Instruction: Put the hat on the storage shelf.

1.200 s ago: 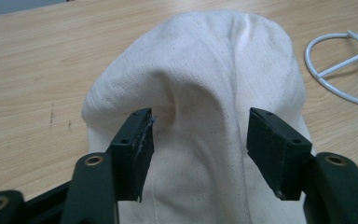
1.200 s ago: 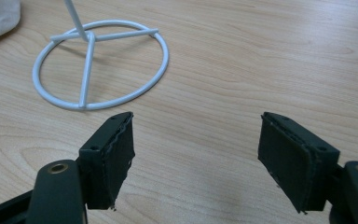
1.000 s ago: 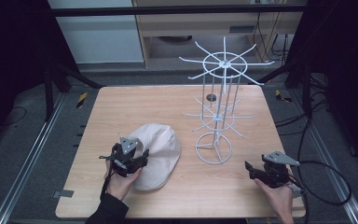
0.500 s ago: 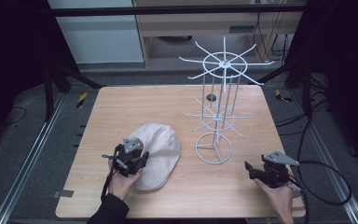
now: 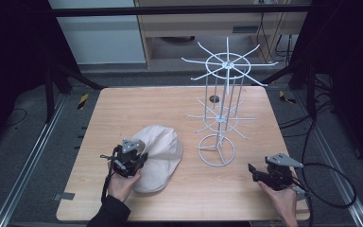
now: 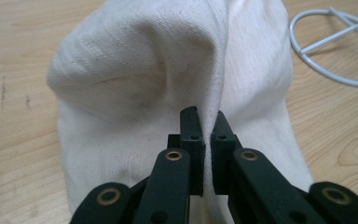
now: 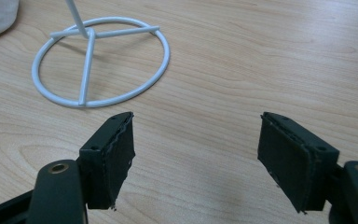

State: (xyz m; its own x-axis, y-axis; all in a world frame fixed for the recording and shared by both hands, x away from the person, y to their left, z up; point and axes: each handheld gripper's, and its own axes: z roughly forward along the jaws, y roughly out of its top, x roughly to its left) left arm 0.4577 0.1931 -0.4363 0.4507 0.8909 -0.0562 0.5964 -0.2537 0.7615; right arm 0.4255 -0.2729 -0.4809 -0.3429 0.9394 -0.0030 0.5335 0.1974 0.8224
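Note:
A cream cloth cap (image 5: 158,153) lies on the wooden table (image 5: 170,109), left of centre. My left gripper (image 5: 133,158) sits on the cap's near left side, shut on a raised fold of its fabric (image 6: 216,93); in the left gripper view the jaws pinch that fold between them (image 6: 208,126). A white wire display stand (image 5: 222,94) with spoke arms stands right of the cap, its ring base (image 7: 100,60) flat on the table. My right gripper (image 5: 257,172) rests near the table's front right corner, open, with nothing between its pads (image 7: 198,158).
Black frame posts stand beside the table on both sides. A small dark round spot (image 5: 213,99) marks the table behind the stand. A black cable (image 5: 331,184) loops off the right gripper past the table's right edge.
My left gripper has shifted slightly right on the cap, and the fabric has bunched up a little. The right gripper has stayed in place.

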